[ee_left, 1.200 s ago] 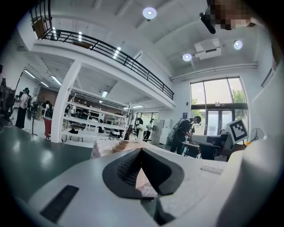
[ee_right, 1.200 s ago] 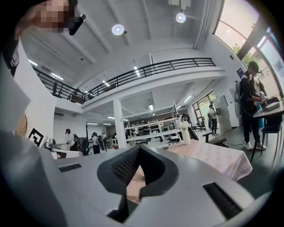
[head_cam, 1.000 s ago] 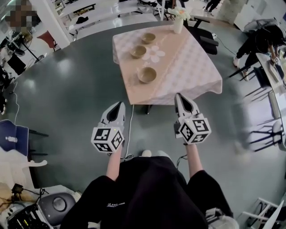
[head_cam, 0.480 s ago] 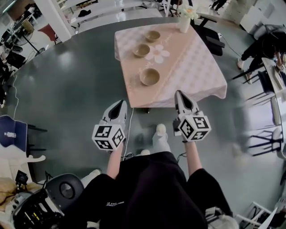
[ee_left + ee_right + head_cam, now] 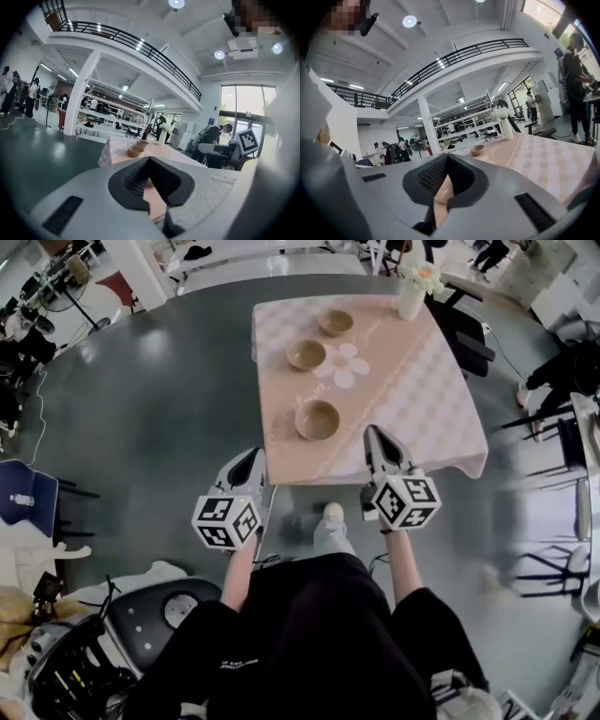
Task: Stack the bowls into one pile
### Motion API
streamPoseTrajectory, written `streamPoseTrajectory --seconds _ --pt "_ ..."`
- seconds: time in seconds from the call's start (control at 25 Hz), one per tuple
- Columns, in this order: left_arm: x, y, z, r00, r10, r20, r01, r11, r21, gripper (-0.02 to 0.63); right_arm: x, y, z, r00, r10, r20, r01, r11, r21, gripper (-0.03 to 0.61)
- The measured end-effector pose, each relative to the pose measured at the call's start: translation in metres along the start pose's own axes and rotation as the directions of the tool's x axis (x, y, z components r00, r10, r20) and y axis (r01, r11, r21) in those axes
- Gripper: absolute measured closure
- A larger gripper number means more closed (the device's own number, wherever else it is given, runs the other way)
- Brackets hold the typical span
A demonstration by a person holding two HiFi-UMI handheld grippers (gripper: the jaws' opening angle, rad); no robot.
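Bowls (image 5: 307, 354) first: where are they sitting?

Three tan ones are sitting apart, unstacked and upright, on the pink checked surface (image 5: 412, 399). They are lining up toward 12 o'clock: the nearest bowl (image 5: 317, 419), then the middle bowl (image 5: 307, 354), then the farthest bowl (image 5: 335, 322).

What else is lying up there?

A white flower shape (image 5: 345, 365) is lying just beside the middle bowl, at its 3 o'clock. A white vase (image 5: 411, 298) of flowers is standing at the surface's far corner, toward 1 o'clock.

And how are the claws doing?

Both are pointing toward 12 o'clock. The left claw (image 5: 251, 457) is hanging over the grey-green floor (image 5: 150, 427), at 8 o'clock of the nearest bowl, with its jaws pressing together and gripping nothing. The right claw (image 5: 376, 435) is hovering at 4 o'clock of that bowl, by the surface's near edge, with its jaws likewise meeting. Neither is touching a bowl.
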State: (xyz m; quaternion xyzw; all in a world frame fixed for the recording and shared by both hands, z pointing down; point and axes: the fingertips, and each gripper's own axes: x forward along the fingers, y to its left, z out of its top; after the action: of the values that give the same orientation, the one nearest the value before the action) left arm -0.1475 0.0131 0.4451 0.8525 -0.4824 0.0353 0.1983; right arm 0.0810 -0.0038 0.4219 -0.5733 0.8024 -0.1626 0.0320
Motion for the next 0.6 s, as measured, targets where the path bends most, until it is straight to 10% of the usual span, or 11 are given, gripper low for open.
streamPoseTrajectory --seconds 0.6 --pt "0.092 0.017 -0.008 0.988 0.144 -0.064 -0.149 0.984 -0.098 0.617 0.105 -0.050 -0.013 0.965 0.196 -0.176 -0.192 0.981 0.038 0.586"
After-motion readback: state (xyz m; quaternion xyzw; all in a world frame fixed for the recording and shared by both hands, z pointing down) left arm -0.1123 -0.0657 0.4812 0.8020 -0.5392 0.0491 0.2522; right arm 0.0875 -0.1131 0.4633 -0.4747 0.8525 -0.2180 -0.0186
